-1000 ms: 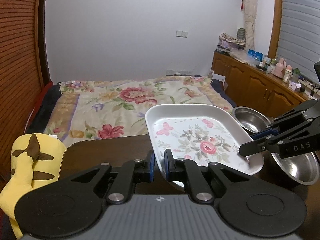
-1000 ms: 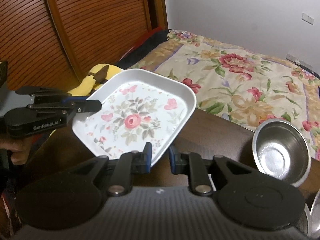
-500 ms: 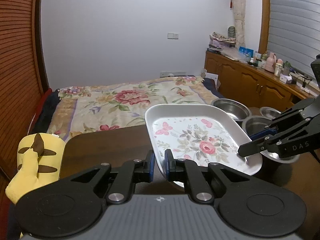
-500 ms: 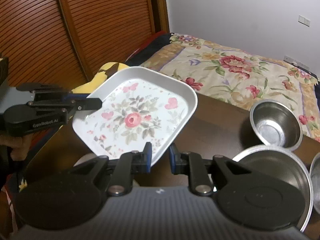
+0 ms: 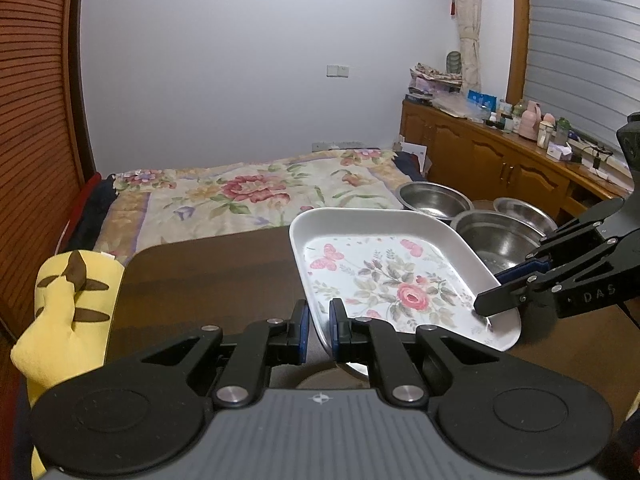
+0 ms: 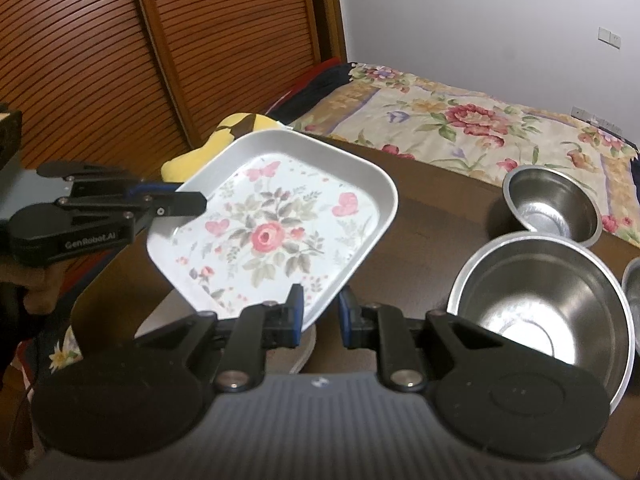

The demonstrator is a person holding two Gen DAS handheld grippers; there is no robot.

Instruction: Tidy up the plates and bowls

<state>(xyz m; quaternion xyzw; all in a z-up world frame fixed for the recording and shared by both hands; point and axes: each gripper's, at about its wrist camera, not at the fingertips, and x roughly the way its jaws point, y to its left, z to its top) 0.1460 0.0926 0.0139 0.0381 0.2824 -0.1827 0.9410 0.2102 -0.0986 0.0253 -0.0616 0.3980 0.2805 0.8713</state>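
Observation:
A square white plate with a pink flower print (image 5: 392, 276) (image 6: 272, 228) hangs in the air above the dark wooden table (image 5: 208, 272). My left gripper (image 5: 318, 330) is shut on its near-left rim. My right gripper (image 6: 320, 314) stands around the opposite rim with its jaws apart; it shows as the black tool at the right of the left wrist view (image 5: 560, 280). Three steel bowls (image 5: 498, 240) (image 6: 548, 292) stand on the table to the right. A round white plate (image 6: 300, 354) lies under the lifted plate, mostly hidden.
A yellow plush toy (image 5: 68, 316) lies at the table's left edge. A bed with a flowered cover (image 5: 248, 196) lies beyond the table. A wooden sideboard with bottles (image 5: 520, 160) runs along the right wall. A slatted wooden door (image 6: 140, 60) stands at the left.
Both grippers carried the flowered plate toward the bowls and lower; more bowls have come into view. The right gripper's jaws have spread wider around the rim. The left grip is unchanged.

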